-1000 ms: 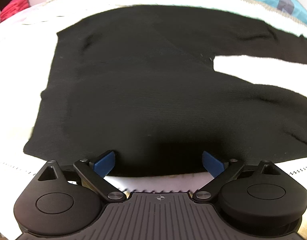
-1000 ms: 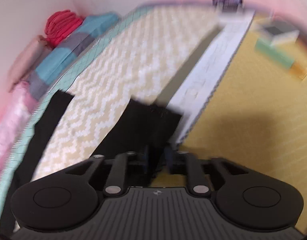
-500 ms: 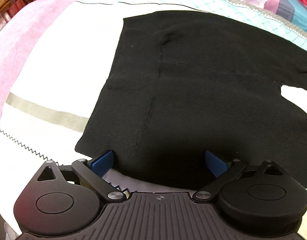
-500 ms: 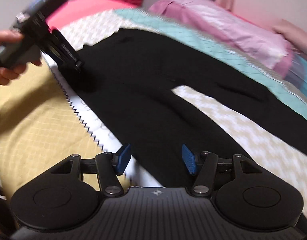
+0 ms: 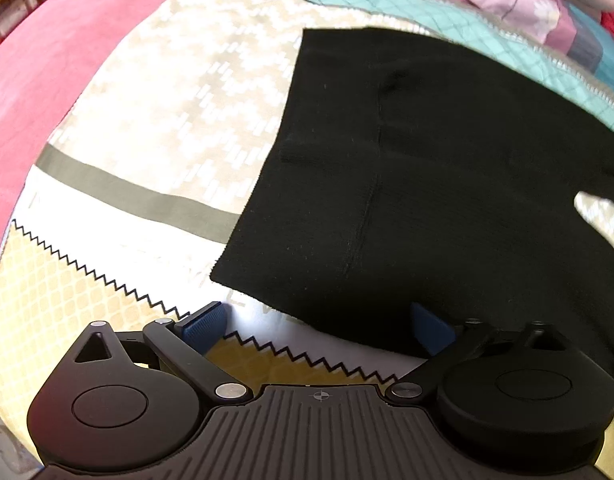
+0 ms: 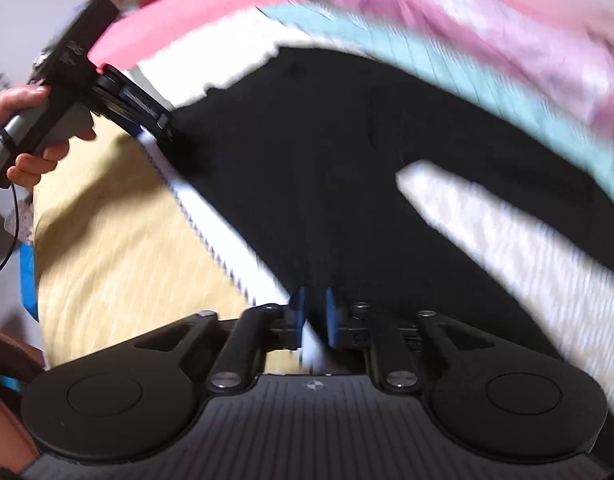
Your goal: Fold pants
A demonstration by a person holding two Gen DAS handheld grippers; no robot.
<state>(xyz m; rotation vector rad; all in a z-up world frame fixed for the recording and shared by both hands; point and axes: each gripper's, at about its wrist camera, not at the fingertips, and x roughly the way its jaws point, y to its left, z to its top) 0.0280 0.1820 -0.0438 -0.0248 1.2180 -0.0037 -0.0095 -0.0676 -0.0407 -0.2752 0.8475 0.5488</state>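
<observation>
The right gripper (image 6: 314, 312) is pinching the near edge of the pants (image 5: 447, 184), fingers nearly together on the cloth. The left gripper (image 5: 319, 322) is hanging wide open at the waist corner of the pants, grasping nothing. The pants are lying spread flat on the quilt (image 5: 167, 92), legs apart; no fold looks made yet. No containers are showing.

Hidden, cropped and smeared parts

In the right wrist view we found motion blur over the pants (image 6: 307, 168) and bedspread (image 6: 107, 248); whether the right gripper (image 6: 315, 314) pinched cloth between its near-closed pads stayed unclear. In the left wrist view the frame edge cut both legs, and fabric covered part of the left gripper (image 5: 319, 322)'s right pad (image 5: 431, 330).
</observation>
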